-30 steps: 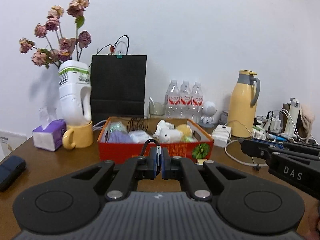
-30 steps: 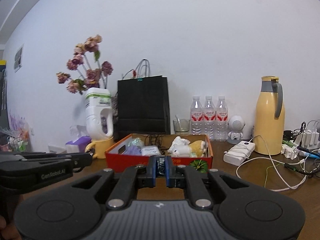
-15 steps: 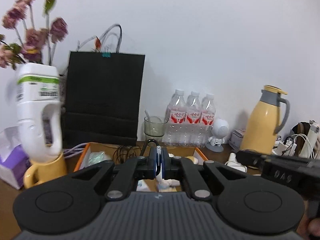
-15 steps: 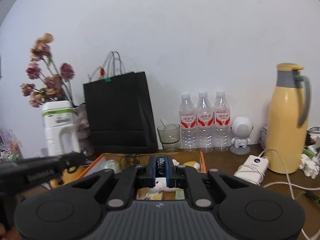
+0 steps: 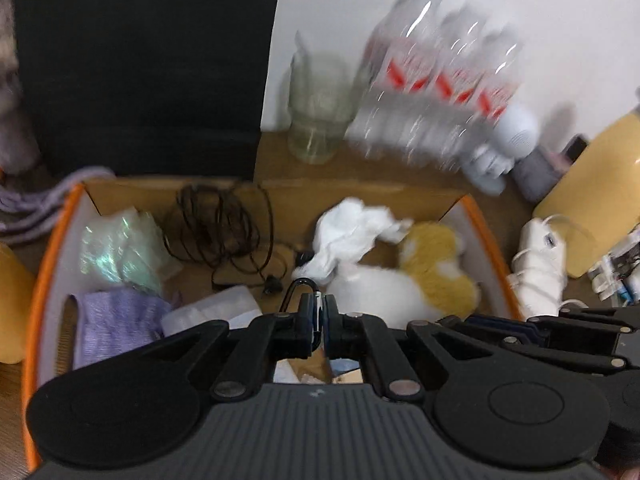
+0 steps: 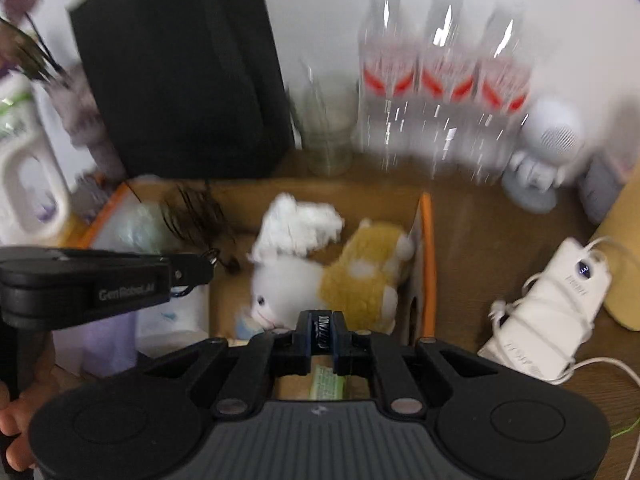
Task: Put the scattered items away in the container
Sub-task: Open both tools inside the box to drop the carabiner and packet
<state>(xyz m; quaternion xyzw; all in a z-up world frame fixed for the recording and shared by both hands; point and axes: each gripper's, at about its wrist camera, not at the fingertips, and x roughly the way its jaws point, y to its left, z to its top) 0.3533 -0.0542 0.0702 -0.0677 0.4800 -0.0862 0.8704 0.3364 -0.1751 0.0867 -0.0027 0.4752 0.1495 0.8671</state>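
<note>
The left gripper [image 5: 319,322] is right over the box [image 5: 50,240]. Its fingers are pressed together on a small black clip [image 5: 301,290] with a silver bar. The right gripper [image 6: 322,334] is over the box too. Its fingers are squeezed on a thin dark thing [image 6: 322,332] with white letters on it, too blurry to read.

I think this is the drop-off step. Both things hang above the box, so next the fingers need to go down a bit and open, so each thing falls inside and not on the tabletop [image 6: 472,220].

Just past the fingers, the box already holds a white plush [image 5: 376,292] touching a yellow plush [image 5: 436,268]. A crumpled white tissue [image 5: 352,232] lies on them. On the left side are a purple pack [image 5: 112,324] and a shiny bag [image 5: 120,252]. A black cord [image 5: 224,228] sits at the back.

Beside the box, on the right, is a white charger [image 6: 556,312] wrapped in its wire. Farther back stand a glass [image 5: 316,112], three bottles [image 6: 444,80] with red labels, a little white robot [image 6: 548,152] and a black bag [image 5: 144,60].

The side of the left gripper says "GenRobot.AI". The bottle labels are too blurry to read.
</note>
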